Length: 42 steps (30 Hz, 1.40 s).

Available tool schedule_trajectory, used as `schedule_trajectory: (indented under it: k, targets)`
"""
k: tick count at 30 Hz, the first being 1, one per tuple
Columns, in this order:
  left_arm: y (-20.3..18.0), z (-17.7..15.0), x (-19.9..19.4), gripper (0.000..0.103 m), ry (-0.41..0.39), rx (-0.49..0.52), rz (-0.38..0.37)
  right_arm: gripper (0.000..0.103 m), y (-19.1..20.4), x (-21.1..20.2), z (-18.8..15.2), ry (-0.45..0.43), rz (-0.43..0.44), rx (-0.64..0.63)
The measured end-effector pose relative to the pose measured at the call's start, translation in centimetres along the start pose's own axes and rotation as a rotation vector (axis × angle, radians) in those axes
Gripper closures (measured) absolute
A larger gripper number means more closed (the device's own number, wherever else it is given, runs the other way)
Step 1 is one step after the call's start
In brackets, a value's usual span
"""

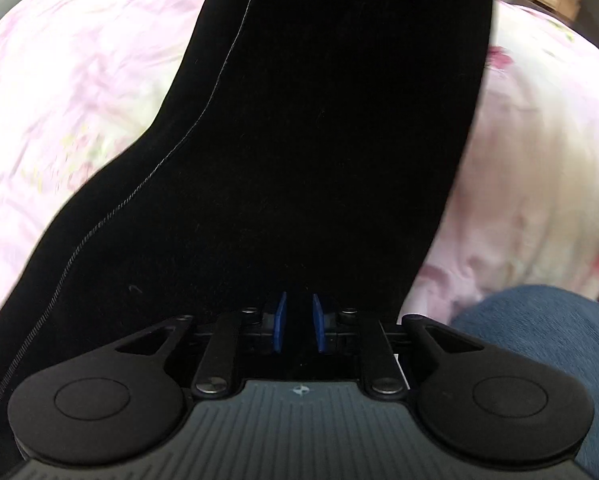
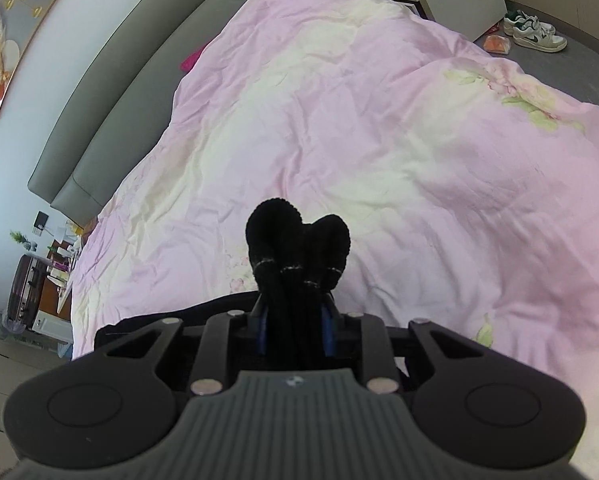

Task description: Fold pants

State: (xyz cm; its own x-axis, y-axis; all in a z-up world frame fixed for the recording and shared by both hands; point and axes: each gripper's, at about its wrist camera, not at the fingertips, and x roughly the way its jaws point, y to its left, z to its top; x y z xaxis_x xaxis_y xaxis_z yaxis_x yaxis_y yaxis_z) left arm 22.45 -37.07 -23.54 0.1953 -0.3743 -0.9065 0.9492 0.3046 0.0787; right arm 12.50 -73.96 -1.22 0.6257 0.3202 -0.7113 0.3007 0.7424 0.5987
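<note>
Now both jaws hold the black fabric pants (image 1: 319,140): right gripper (image 2: 295,320) pinches a bunched fold at lower centre, left gripper (image 1: 299,322) narrowly clamps the cloth.

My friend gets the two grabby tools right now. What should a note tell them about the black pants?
Left tool: nearly closed, black pants between its blue pads, fabric stretching away above the pink quilt.
Right tool: shut on a bunched wad of the same pants, several layers poking out past the pads, held above the quilt.
Done: both ends picked up.
Left: no finished fold shows yet. Probably lay the pants flat on the quilt, then fold them.
</note>
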Motion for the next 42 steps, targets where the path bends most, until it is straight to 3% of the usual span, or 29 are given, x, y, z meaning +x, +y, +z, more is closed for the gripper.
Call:
schedule_trajectory:
  k: [5,13,18,22,29,32,35,38,42]
  targets:
    - [1.2,-1.6,-4.7,0.083,-0.087,-0.093,0.007,0.082,6.2,-0.1,-0.2,0.006,-0.003,-0.024]
    - [6.7,-9.2,-14.3,0.078,-0.201,-0.336,0.109,0.082,17.3,4.3,-1.2,0.033,0.074,-0.051]
    - [10.3,-14.6,-17.7,0.077,-0.237,-0.501,0.176,0.082,24.1,11.0,-3.2,0.075,0.117,-0.042]
    - [12.2,-18.8,-19.5,0.076,-0.240,-0.600,0.209,0.082,28.0,18.4,-6.0,0.133,0.083,-0.023]
    - [15.1,-23.2,-21.4,0.074,-0.243,-0.755,0.226,0.080,30.3,30.2,-12.2,0.291,-0.030,-0.050]
    - [16.0,-23.4,-21.8,0.069,-0.269,-0.797,0.216,0.069,30.4,33.3,-14.0,0.339,-0.065,-0.095]
    - [16.0,-24.0,-22.7,0.065,-0.300,-0.821,0.209,0.055,30.9,33.6,-14.8,0.356,-0.037,-0.116]
    - [15.5,-23.8,-22.8,0.063,-0.346,-0.853,0.176,0.054,31.8,31.6,-15.3,0.326,0.015,-0.184]
    - [15.7,-23.2,-21.4,0.050,-0.409,-0.884,0.084,0.054,31.1,27.5,-16.1,0.213,0.000,-0.294]
